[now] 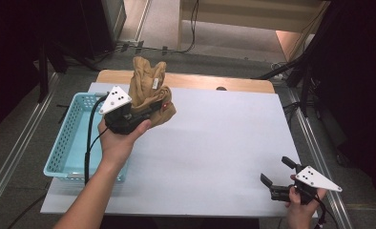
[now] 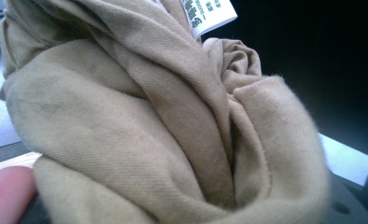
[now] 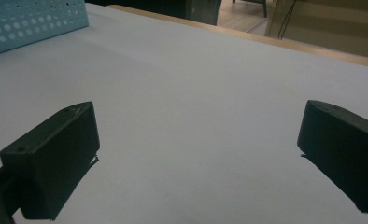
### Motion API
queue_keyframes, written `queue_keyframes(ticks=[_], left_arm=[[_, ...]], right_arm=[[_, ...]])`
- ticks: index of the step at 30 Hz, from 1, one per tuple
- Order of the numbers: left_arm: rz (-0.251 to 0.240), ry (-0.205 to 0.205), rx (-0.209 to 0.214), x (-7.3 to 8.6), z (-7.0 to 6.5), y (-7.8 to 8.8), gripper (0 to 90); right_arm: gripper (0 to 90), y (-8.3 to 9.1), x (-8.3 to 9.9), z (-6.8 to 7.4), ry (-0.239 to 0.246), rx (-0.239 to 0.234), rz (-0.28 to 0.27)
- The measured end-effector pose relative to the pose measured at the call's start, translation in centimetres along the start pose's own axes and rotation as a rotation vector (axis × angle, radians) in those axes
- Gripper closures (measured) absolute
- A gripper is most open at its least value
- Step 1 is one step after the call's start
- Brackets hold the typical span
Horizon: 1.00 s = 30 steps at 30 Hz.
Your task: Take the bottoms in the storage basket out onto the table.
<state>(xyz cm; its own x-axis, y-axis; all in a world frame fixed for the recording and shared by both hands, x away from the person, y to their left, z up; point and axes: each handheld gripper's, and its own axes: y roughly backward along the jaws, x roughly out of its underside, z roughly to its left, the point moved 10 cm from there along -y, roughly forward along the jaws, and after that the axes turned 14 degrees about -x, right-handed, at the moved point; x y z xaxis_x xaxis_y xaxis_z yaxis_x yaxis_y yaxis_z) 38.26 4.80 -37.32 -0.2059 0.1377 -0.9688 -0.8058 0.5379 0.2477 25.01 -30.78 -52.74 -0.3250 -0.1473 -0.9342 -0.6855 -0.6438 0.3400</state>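
high view first: we see the left gripper (image 1: 145,110) clamped on the bunched tan cloth (image 1: 148,88), lifted beside the blue basket (image 1: 67,143). the right gripper (image 1: 276,171) rests wide open on the white table (image 1: 214,138).

A crumpled tan cloth (image 1: 150,90), white label (image 2: 208,14) showing, is held bunched and raised just beside the basket (image 1: 69,138).

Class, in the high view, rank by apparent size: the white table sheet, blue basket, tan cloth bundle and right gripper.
1. White table sheet
2. Blue basket
3. Tan cloth bundle
4. Right gripper; it sits nearer the camera, yet looks smallest.
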Motion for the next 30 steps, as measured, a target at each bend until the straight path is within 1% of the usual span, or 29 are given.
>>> queue_keyframes(ticks=[3, 10, 12, 15, 20, 25, 29, 30], left_arm=[[0.015, -0.017, 0.024, 0.5, -1.0, -0.5, 65.5], [0.051, -0.023, 0.07, 1.7, -3.1, -1.8, 65.4], [0.066, -0.029, 0.091, 2.2, -3.6, -2.1, 65.4], [0.087, -0.038, 0.11, 2.9, -4.4, -2.6, 65.3], [0.125, -0.038, 0.142, 4.1, -5.8, -3.4, 65.0], [0.162, -0.047, 0.172, 5.5, -7.2, -4.2, 64.5], [0.208, -0.064, 0.194, 6.9, -8.2, -4.8, 63.6], [0.217, -0.063, 0.203, 7.2, -8.4, -4.9, 63.4]], right_arm=[[0.0, 0.0, 0.0, 0.0, -0.002, 0.0, 0.001], [0.0, 0.0, 0.1, 0.0, -0.006, 0.0, 0.002], [0.0, 0.0, 0.1, -0.1, -0.006, -0.002, 0.001], [0.0, 0.0, 0.1, -0.1, -0.007, 0.0, -0.001], [0.0, 0.0, 0.2, -0.2, -0.009, -0.002, 0.001], [0.0, -0.1, 0.1, -0.1, -0.005, -0.004, 0.003], [0.0, -0.1, 0.1, -0.1, -0.004, -0.008, 0.003], [0.0, -0.1, 0.1, 0.0, -0.003, -0.008, 0.002]])
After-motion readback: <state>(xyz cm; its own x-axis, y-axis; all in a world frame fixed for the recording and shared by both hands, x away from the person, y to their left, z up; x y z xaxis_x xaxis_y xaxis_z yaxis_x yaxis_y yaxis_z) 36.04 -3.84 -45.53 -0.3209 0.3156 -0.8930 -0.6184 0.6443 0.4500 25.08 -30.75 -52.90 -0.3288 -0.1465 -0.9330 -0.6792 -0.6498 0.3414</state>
